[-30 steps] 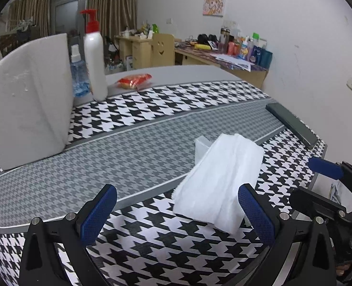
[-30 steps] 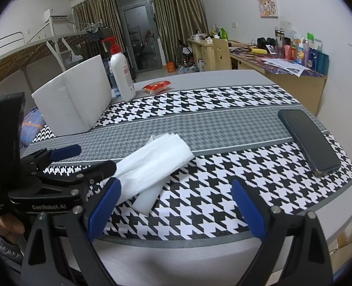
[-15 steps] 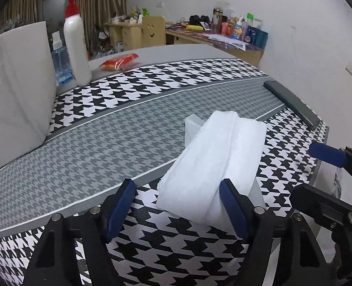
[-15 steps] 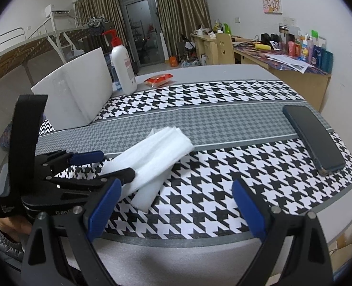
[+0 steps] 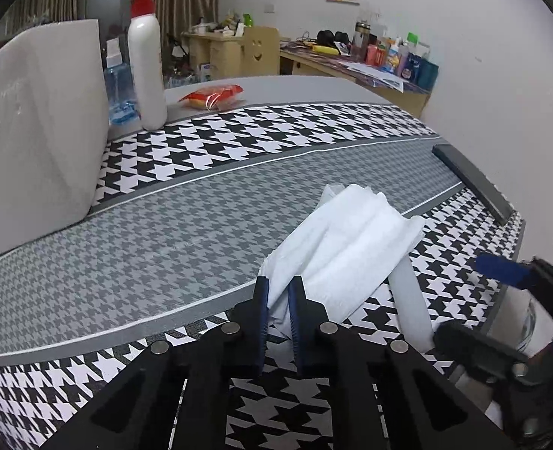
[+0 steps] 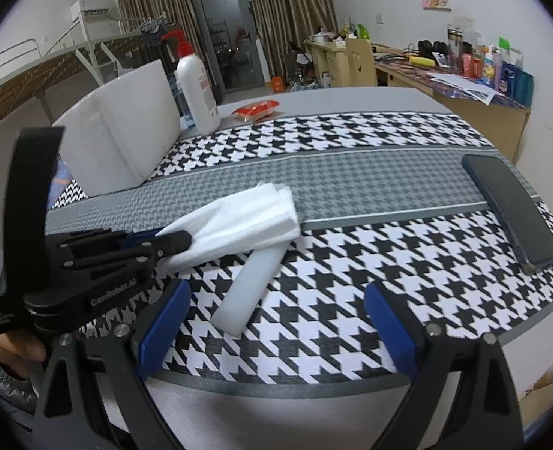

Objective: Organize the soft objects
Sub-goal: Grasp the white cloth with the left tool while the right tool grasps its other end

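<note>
A folded white cloth [image 5: 347, 236] lies on the houndstooth table runner [image 5: 186, 232], its near end pinched and lifted. My left gripper [image 5: 278, 300] is shut on that near end; it also shows in the right wrist view [image 6: 171, 242] gripping the cloth [image 6: 246, 221]. A white foam bar [image 6: 252, 290] lies partly under the cloth; it also shows in the left wrist view [image 5: 409, 300]. My right gripper [image 6: 276, 322] is open and empty, at the table's front edge just before the foam bar.
A large white foam block [image 5: 36, 131] stands at the back left. A white pump bottle [image 5: 147, 63], a blue bottle [image 5: 119, 90] and a red packet [image 5: 212, 95] sit behind it. A dark phone [image 6: 508, 206] lies at the right edge.
My left gripper has closed from wide open onto the near end of the cloth and bunched it up, uncovering the foam bar. The right gripper has stayed open and nearly still.
</note>
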Tool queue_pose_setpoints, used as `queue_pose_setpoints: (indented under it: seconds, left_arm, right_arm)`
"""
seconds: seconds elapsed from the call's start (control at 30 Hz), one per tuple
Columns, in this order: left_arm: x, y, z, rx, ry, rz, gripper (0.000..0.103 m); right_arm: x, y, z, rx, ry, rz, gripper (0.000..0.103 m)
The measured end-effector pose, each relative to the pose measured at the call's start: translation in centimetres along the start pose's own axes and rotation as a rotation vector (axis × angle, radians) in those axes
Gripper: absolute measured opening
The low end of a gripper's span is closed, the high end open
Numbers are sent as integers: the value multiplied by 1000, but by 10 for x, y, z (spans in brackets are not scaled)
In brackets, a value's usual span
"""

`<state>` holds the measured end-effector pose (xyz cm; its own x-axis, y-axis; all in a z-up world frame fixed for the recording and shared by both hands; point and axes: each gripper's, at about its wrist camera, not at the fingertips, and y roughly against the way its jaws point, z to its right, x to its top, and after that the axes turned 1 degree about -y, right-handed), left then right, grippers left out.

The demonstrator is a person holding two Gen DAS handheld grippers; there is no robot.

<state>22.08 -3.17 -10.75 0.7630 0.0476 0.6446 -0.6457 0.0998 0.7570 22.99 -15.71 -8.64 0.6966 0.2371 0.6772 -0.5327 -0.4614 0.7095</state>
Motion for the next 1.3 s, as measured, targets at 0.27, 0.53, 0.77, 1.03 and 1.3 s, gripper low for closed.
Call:
queue_pose_setpoints:
  seconds: [0.27, 0.53, 0.77, 1.03, 1.3]
  left_arm:
    - [-3, 12, -5, -9, 18, 35, 11]
    - [-5, 22, -5, -13, 7, 66, 11]
    - [-7, 20, 6, -28, -47, 51, 11]
    - [-12, 19, 15, -38, -80, 33, 20]
    - [-12, 21, 22, -19, -125, 47, 63]
  right_arm:
    - [2, -18, -7, -16, 14, -36, 93]
    - [3, -28, -16, -63, 51, -60, 66]
    - [3, -28, -20, -62, 62, -75, 44]
    - [2, -26, -19, -27, 52, -93, 22]
    - [2, -21, -16, -15, 36, -86, 16]
